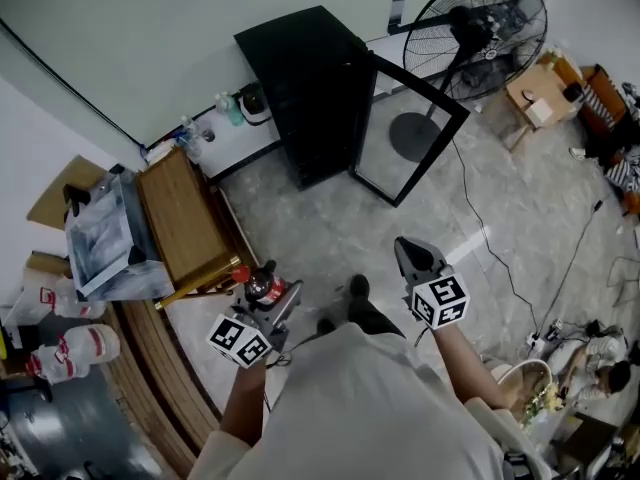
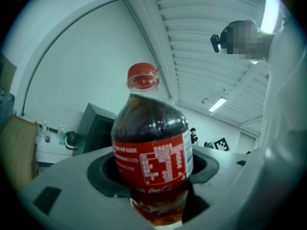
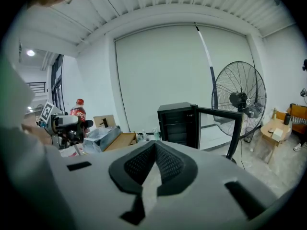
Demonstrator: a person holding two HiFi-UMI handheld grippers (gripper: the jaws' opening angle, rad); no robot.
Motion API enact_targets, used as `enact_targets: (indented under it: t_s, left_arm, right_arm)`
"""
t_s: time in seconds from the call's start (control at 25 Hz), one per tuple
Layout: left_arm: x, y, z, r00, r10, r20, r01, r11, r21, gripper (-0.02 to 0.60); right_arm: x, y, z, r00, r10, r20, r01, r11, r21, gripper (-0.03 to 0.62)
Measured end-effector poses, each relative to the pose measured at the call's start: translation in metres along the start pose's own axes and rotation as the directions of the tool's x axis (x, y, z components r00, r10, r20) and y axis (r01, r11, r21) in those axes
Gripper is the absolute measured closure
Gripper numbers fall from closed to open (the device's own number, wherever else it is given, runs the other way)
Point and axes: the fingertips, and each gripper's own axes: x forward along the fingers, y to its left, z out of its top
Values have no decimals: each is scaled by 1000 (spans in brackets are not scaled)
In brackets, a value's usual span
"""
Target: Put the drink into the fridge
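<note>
— What's in the upper right of the head view?
— A black pedestal fan, with a small wooden table beside it.
— And on the left?
— A wooden bench, with a clear plastic bin beside it. Lower down there are white jugs, perhaps.

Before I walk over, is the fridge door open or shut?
Open. The glass door stands swung well out from the black fridge, and the right gripper view looks into its dark inside.

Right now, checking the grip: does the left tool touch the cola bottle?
Touching: the left gripper view shows the left tool clamped round the cola bottle.
</note>
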Motion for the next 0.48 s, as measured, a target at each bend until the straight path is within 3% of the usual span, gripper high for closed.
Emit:
enact_targets:
  t_s: [0.48]
  left_arm:
    - [113, 14, 12, 996, 82, 25, -81, 996, -25, 276]
  right_arm:
    - [70, -98, 24, 993, 111, -34, -111, 994, -12, 599]
